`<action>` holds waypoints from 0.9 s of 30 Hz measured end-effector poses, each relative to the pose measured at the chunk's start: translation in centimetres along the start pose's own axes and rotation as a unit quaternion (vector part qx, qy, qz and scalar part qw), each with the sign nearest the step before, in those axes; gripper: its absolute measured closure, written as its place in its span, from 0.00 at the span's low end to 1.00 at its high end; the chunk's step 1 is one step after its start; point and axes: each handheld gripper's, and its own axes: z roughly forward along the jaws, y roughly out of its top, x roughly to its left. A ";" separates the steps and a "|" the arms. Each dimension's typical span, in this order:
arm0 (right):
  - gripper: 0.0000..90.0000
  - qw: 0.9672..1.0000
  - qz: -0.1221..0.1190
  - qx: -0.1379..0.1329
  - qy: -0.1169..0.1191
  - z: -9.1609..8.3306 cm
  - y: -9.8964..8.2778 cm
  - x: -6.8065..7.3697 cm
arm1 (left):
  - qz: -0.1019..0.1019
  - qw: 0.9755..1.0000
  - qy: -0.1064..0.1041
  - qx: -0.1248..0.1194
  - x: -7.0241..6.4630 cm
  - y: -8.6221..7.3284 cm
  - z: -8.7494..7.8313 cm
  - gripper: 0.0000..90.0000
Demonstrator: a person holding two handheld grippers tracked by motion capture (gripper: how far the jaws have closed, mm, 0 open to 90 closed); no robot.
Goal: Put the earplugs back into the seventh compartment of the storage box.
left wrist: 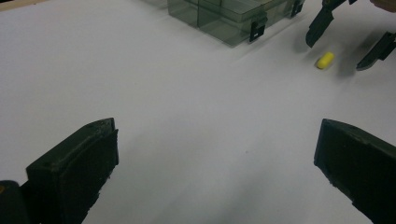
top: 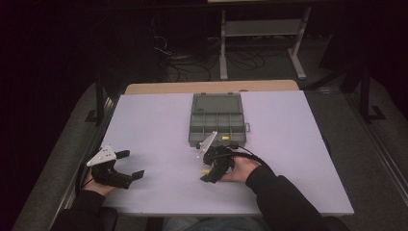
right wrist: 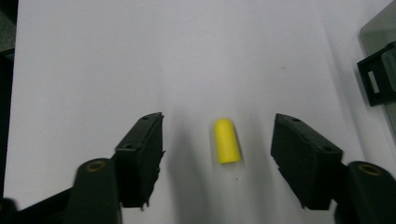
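My right tool (right wrist: 219,140) straddles the yellow plug (right wrist: 227,141) lying on the bench (right wrist: 93,56) — jaws half open, touching nothing. My left tool (left wrist: 215,158) stands wide and empty; the grey organiser box (right wrist: 380,70) is cut off at the edge.

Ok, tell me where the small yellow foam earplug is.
The small yellow foam earplug lies on the white table between the right gripper's open jaws, near the grey compartment box.

The right gripper (top: 208,169) hangs low over the table, tips angled down and toward the person, jaws partway open with clear gaps on both sides. The left gripper (top: 131,164) rests near the table's left front edge, jaws spread wide, pointing right across the surface.
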 end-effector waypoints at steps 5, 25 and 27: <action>0.55 1.000 0.003 0.004 0.000 0.2 0.0 0.0 | 0.000 1.000 0.000 0.000 0.0 0.0 0.0 0.00; 0.88 1.000 0.012 -0.002 -0.007 -0.4 -0.1 -0.4 | 0.001 1.000 -0.001 0.001 0.0 0.0 0.0 0.00; 0.88 1.000 0.013 -0.005 -0.009 -0.6 -0.1 -0.4 | 0.001 1.000 -0.001 0.001 0.0 0.0 0.0 0.00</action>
